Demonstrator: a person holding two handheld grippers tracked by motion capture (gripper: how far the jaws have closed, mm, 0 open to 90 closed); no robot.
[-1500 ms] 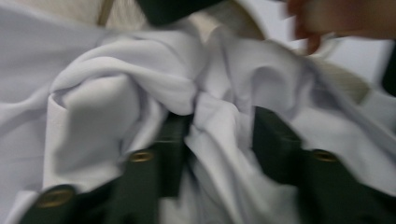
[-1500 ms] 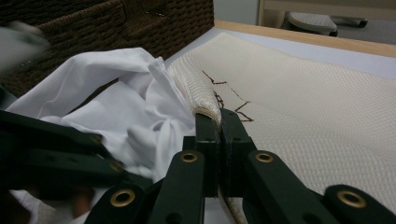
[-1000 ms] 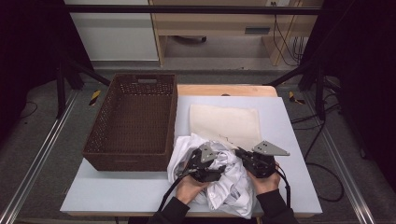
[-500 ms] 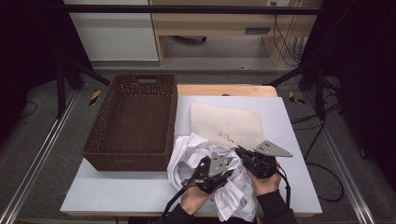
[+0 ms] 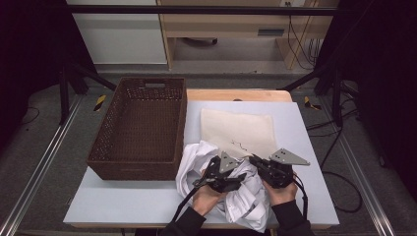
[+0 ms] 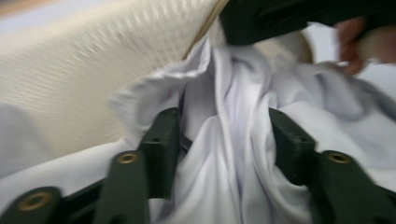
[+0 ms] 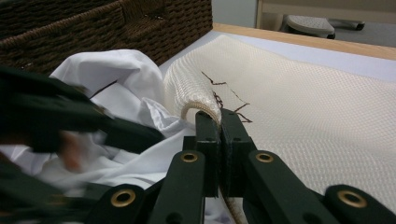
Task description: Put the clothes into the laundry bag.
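Note:
A crumpled white garment [image 5: 195,160] lies at the table's front, next to a cream mesh bag [image 5: 238,130] spread flat behind it. My left gripper [image 5: 240,175] is pushed into the garment. In the left gripper view its jaws [image 6: 224,135] stand apart with white folds [image 6: 233,158] bunched between them; they have just been opening. My right gripper [image 5: 253,160] is shut on the bag's rolled edge [image 7: 201,105], which curls up over its tips [image 7: 219,122]. The garment [image 7: 116,74] lies just left of that edge.
A brown wicker basket [image 5: 137,123] stands at the left of the white table [image 5: 123,201], its wall close behind the garment [image 7: 116,28]. A wooden strip runs along the table's far edge [image 5: 241,94]. Dark stands and cables flank the table on the floor.
My left gripper has shifted a little to the right and upward in the white garment, and the folds around it have moved. The right gripper keeps its hold on the bag's edge.

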